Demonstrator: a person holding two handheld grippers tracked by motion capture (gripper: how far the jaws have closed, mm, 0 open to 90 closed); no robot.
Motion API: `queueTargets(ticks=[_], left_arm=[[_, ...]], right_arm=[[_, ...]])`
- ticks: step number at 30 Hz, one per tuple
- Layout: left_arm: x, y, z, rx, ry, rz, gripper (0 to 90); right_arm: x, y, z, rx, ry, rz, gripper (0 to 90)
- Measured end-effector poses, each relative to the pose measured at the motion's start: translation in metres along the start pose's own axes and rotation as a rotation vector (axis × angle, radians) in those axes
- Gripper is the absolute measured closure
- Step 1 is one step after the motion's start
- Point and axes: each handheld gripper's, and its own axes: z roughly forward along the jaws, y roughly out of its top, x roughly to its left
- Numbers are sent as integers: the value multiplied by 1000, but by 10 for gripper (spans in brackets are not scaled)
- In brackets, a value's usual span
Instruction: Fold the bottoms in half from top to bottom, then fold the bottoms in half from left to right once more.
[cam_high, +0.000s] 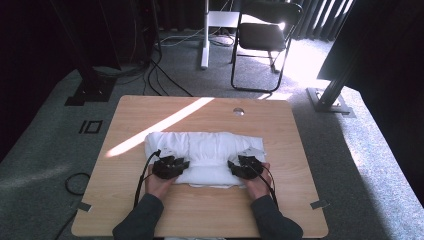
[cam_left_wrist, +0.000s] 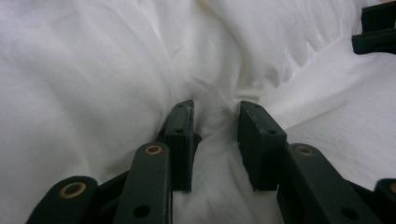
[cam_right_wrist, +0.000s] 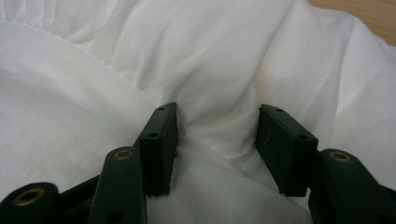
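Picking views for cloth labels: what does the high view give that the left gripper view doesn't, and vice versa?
High view alone: the whole wooden table, the folded white cloth in full outline, a sunlit stripe, the black chair behind, and both hands, with the left gripper and right gripper at the cloth's near ends.

Left gripper view alone: its jaws apart with a ridge of fabric bunched between them, plus fine wrinkles.

Shared: the white cloth and both grippers; the right gripper shows top right.
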Motion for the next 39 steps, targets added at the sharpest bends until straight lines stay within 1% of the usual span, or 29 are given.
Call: queueTargets(ticks=[2, 4, 5, 6, 8, 9, 11, 12, 13, 14, 15, 17, 19, 20, 21, 23, 25, 26, 27, 28, 29, 30, 32, 33, 34, 35, 36, 38, 39], left_arm=[[1, 3, -3, -12, -1, -15, 638], [2, 5, -16, -57, -7, -40, 565], [3, 6, -24, -87, -1, -47, 541], [6, 6, -34, -108, 14, -48, 521], [15, 5, -53, -149, 67, -68, 513], [21, 4, -62, -156, 101, -77, 512], [35, 0, -77, -164, 170, -118, 515], [42, -3, -83, -164, 176, -145, 521], [47, -5, -87, -163, 171, -165, 522], [51, -8, -90, -160, 171, -173, 521], [54, -11, -91, -152, 168, -178, 520], [56, -16, -90, -131, 179, -179, 497], [57, -22, -88, -123, 121, -183, 468], [56, -24, -86, -112, 115, -167, 464], [54, -25, -84, -88, 97, -146, 441], [50, -25, -79, -51, 76, -118, 412], [46, -24, -72, -8, 65, -91, 428], [43, -25, -68, 18, 72, -72, 464], [41, -26, -65, 30, 55, -64, 543], [39, -29, -64, 37, 36, -49, 667], [35, -31, -65, 41, 67, -25, 822], [33, -34, -68, 39, 91, -26, 889], [32, -40, -79, 13, 123, -57, 898], [33, -44, -86, 1, 129, -78, 899], [33, -47, -93, -7, 124, -93, 899], [32, -51, -98, -10, 121, -102, 898], [30, -54, -102, -7, 130, -109, 892], [26, -61, -108, 3, 200, -112, 879], [28, -65, -112, -6, 213, -134, 841]], right_arm=[[-2, -1, 2, -3, 8, 16, 476], [-3, -1, 2, -4, 10, 22, 476], [-3, -1, 1, -3, 9, 20, 477], [-3, -1, 1, -3, 10, 20, 476], [-4, -1, 2, -4, 15, 23, 476], [-4, -2, 2, -4, 17, 25, 476], [-4, -2, 2, -4, 19, 27, 476], [-5, -2, 2, -4, 20, 28, 476], [-5, -2, 2, -5, 21, 27, 476], [-5, -2, 2, -5, 22, 29, 476], [-5, -2, 2, -5, 20, 28, 477], [-5, -2, 2, -4, 20, 27, 476], [-5, -2, 2, -4, 21, 30, 476], [-5, -2, 2, -4, 20, 29, 476], [-5, -2, 2, -4, 20, 28, 476], [-5, -2, 2, -5, 22, 30, 476], [-5, -2, 2, -5, 22, 31, 477], [-5, -2, 2, -7, 21, 30, 477], [-5, -2, 2, -7, 20, 30, 477], [-5, -3, 2, -7, 21, 31, 477], [-5, -3, 2, -6, 21, 33, 478], [-5, -3, 2, -4, 21, 32, 480], [-5, -3, 2, -2, 17, 33, 487], [-5, -3, 3, -1, 17, 33, 489], [-5, -3, 3, 1, 18, 35, 491], [-6, -3, 3, 2, 20, 38, 492], [-6, -3, 3, 1, 23, 40, 492], [-5, -3, 4, 4, 21, 39, 494], [-5, -3, 3, 6, 18, 40, 495]])
